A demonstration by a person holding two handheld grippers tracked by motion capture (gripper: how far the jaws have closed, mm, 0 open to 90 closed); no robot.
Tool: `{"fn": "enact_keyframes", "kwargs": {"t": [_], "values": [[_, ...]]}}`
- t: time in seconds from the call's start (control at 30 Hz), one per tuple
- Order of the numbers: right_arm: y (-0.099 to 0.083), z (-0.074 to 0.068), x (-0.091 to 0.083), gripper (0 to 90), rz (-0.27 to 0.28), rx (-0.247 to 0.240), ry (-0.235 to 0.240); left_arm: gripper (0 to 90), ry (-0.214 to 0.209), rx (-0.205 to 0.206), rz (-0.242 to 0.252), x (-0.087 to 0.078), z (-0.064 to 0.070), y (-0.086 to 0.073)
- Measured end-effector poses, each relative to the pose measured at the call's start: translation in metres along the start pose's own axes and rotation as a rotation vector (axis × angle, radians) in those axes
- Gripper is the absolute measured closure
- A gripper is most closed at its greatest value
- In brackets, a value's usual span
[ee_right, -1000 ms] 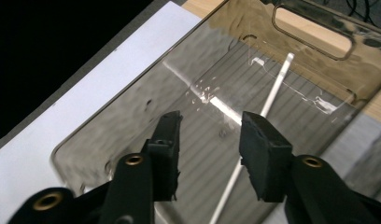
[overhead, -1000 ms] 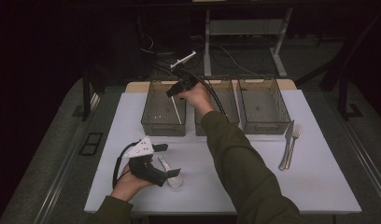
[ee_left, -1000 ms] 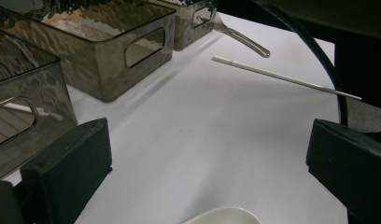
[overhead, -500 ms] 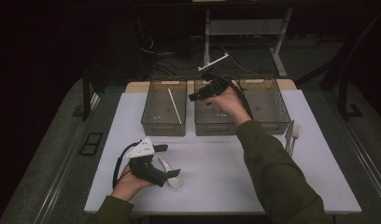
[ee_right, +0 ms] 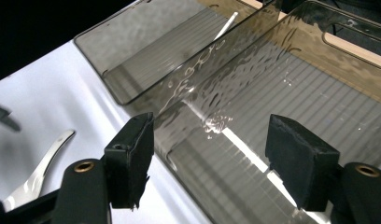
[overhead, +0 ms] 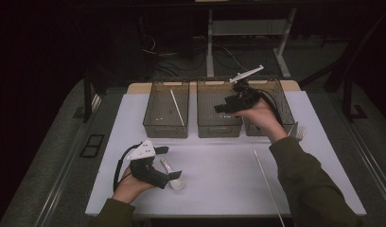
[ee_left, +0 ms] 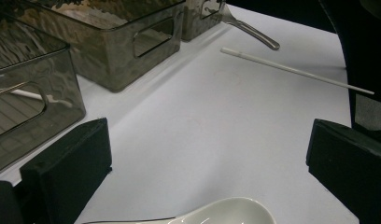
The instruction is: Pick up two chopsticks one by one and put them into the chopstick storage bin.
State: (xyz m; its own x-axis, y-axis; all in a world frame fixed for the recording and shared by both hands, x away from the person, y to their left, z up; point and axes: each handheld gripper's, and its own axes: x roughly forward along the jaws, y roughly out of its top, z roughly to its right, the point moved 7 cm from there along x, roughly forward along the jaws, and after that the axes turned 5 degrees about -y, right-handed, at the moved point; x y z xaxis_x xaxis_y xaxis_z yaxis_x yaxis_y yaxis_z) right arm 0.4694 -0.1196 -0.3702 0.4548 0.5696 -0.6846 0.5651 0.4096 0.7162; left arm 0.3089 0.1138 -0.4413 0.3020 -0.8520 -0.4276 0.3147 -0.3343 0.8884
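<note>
One chopstick (overhead: 178, 107) lies in the left bin (overhead: 165, 124); pending: a second chopstick (overhead: 268, 183) at 5 o'clock, the spoon (overhead: 174, 178) between the spread left gripper (overhead: 170, 163); right gripper (overhead: 224, 106), empty, spread above the bins.

Three bins (overhead: 219, 108) stand side by side behind — spoon (overhead: 174, 178) front-left, chopstick (overhead: 268, 185) front-right.

No readable text or label, perhaps lost to the dim light.
</note>
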Motion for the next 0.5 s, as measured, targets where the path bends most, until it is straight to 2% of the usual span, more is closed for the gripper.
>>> {"fn": "enact_keyframes", "kwargs": {"t": [0.23,0.5], "values": [[-0.024,0.005,-0.030,32.2,0.025,-0.014,-0.001,0.0,0.005,-0.005,-0.003,0.000,-0.002,-0.001],[-0.068,0.009,-0.054,37.2,-0.005,-0.009,-0.045,0.0,0.008,-0.007,0.001,0.000,-0.001,-0.001]]}}
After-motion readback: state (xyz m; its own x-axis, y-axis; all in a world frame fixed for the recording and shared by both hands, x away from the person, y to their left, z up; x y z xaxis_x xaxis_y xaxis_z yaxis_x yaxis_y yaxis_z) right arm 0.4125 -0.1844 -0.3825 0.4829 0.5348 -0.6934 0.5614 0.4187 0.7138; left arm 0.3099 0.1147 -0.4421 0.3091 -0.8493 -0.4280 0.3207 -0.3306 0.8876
